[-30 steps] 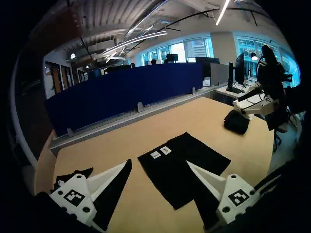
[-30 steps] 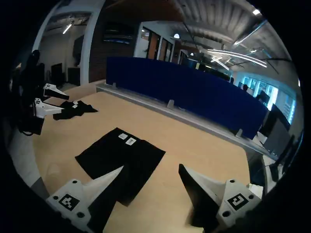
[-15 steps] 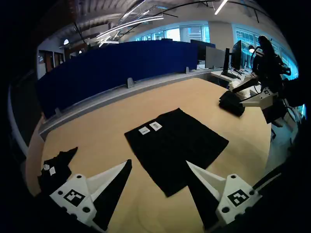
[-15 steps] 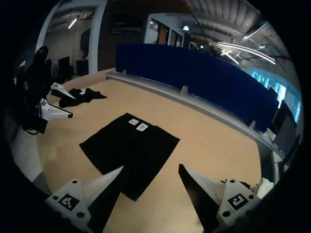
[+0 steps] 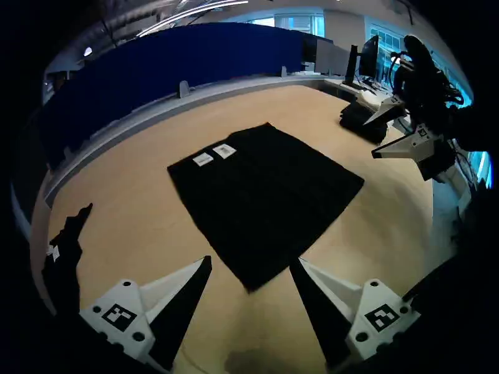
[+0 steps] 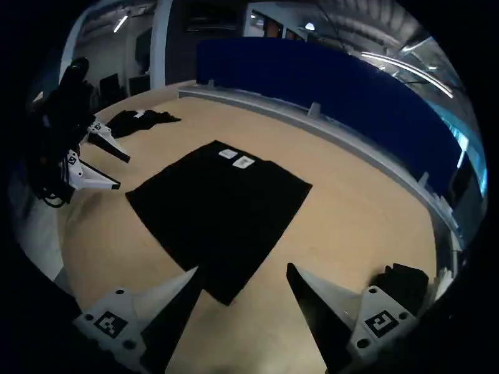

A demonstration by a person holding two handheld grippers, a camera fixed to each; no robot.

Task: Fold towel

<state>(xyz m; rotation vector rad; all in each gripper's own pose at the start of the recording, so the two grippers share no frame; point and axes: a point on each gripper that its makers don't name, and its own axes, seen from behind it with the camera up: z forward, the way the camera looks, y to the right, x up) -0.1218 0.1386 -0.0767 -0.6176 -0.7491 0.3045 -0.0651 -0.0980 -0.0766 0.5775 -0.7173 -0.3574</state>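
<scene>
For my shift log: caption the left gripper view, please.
Open left gripper facing the near corner of a flat black towel on the table; right gripper beyond.

I see the towel (image 5: pixel 265 193) lying flat in the middle of the counter (image 5: pixel 143 181). My left claw (image 5: pixel 249 260) is before one corner of the towel, and my right claw (image 6: pixel 243 268) is before another corner. A loose cloth (image 5: pixel 62 262) lies well left of the towel, and a folded pile (image 5: pixel 362 118) well right of it. Behind the towel stands a partition (image 5: pixel 168 62).
</scene>
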